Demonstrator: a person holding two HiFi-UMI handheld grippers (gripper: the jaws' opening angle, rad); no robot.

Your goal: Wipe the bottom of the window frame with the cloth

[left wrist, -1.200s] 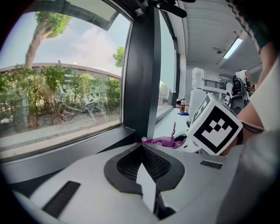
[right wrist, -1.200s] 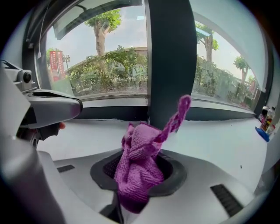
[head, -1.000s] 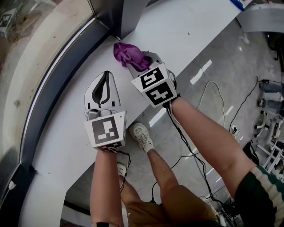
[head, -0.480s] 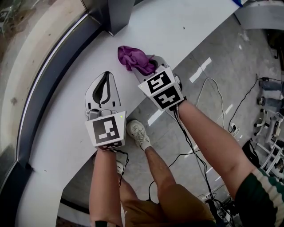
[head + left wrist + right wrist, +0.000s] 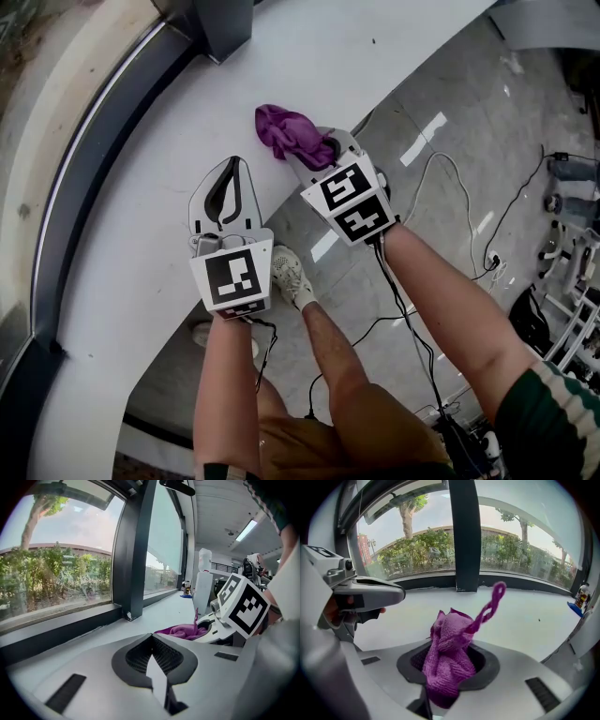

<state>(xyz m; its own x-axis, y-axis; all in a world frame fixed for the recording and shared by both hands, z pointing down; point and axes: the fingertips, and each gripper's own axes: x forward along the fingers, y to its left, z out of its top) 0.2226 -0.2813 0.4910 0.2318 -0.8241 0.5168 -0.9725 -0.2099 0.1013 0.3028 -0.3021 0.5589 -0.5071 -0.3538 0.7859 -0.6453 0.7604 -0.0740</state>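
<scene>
Down below, in the head view, both bare forearms reach forward from the lower edge of the frame toward the white sill [image 5: 375,47], which curves from the top right to the lower left. The left gripper [image 5: 228,171] lies low over the sill at centre left. The right gripper [image 5: 323,148] is just beside it, nearer the sill's edge at centre. The purple cloth [image 5: 289,131] bunches at the tip of the right gripper and rests on the sill, well apart from the dark window frame [image 5: 89,164] that runs along the left. A dark post [image 5: 223,23] stands at the top. Grey floor [image 5: 469,169] with loose cables [image 5: 441,183] fills the right side, and a pale shoe [image 5: 291,277] shows between the arms.

Next, in the left gripper view, the jaws are pressed together with nothing between them. The cloth [image 5: 180,631] lies to the right of centre, against the right gripper and its marker cube [image 5: 243,604]. The bottom rail of the window frame [image 5: 70,625] crosses the left half, and the post [image 5: 140,550] rises from it.

Finally, in the right gripper view, the jaws pinch the cloth [image 5: 450,660], which stands up in a crumpled lump with a twisted strand curling toward the upper right. The left gripper [image 5: 363,595] juts in from the left edge. Beyond the open sill, the frame's bottom rail [image 5: 520,584] arcs across the middle, apart from the cloth.
</scene>
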